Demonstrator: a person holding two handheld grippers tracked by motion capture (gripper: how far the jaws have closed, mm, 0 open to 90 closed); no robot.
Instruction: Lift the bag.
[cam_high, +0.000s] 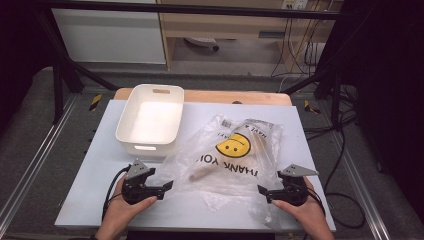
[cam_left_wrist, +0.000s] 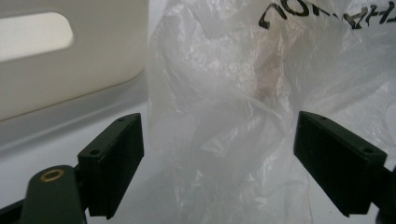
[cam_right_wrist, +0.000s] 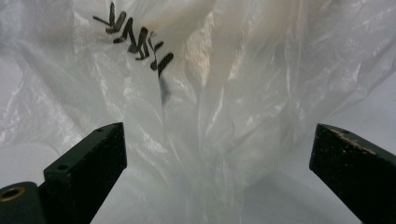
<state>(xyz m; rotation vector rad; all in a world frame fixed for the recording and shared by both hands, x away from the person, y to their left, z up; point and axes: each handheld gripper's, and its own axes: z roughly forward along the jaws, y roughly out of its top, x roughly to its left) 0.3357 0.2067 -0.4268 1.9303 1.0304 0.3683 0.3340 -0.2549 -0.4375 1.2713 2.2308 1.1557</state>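
Nearest to you, your two hands come in from the near edge of the white table (cam_high: 100, 165), each holding a black gripper. Your left gripper (cam_high: 167, 185) sits at the near left and points right, toward the near left edge of a clear plastic bag (cam_high: 235, 155). In the left gripper view its jaws stand wide apart, with crumpled plastic of the bag (cam_left_wrist: 224, 121) in the gap between them, and neither pad presses on it. Your right gripper (cam_high: 262, 190) sits at the near right and points left, toward the bag's near right edge. In the right gripper view its jaws are also spread wide, with the bag (cam_right_wrist: 210, 116) bunched between them and free of the pads.

The bag lies flat and wrinkled in the middle of the table, between the two grippers and reaching farther back. It carries a yellow smiley face (cam_high: 233, 145) and black lettering. A pale brown object (cam_high: 201, 172) lies inside it, toward its near left.

Farther back on the left, a white tub (cam_high: 131, 117) stands just beside the bag.
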